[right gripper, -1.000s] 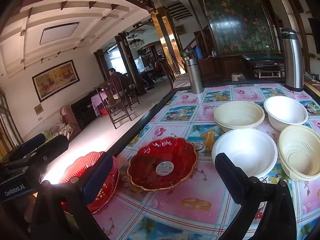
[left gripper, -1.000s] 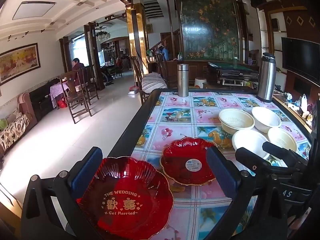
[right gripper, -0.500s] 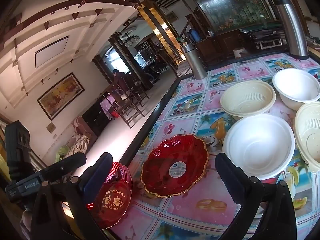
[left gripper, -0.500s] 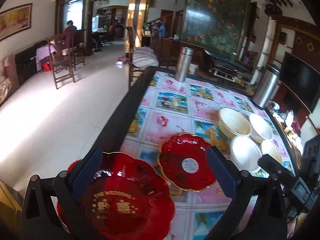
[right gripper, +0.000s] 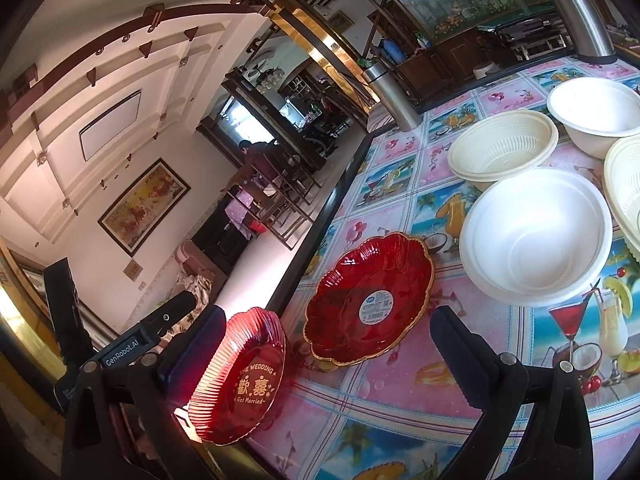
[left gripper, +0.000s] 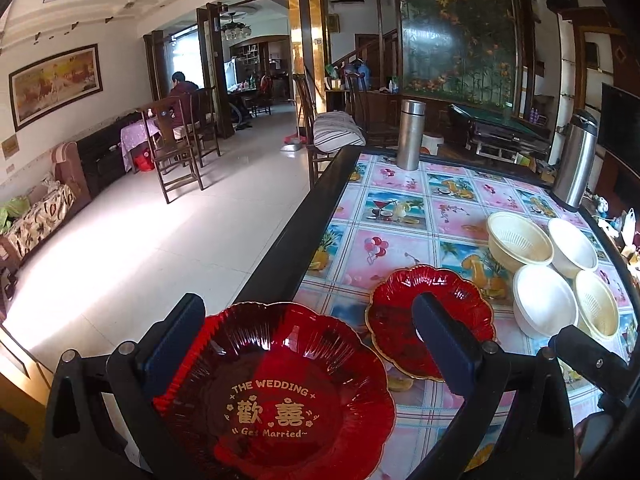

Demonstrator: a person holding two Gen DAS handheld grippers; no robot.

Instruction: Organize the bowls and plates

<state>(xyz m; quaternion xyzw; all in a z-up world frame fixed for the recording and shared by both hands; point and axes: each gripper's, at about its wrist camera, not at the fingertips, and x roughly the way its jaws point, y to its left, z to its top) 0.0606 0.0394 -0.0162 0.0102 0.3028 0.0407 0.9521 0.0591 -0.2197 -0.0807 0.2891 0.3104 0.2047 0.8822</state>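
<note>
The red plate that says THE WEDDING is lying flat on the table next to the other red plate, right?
Not quite. The right wrist view shows the wedding plate tilted up off the table, at its edge. The other red plate does lie flat beside it.
</note>
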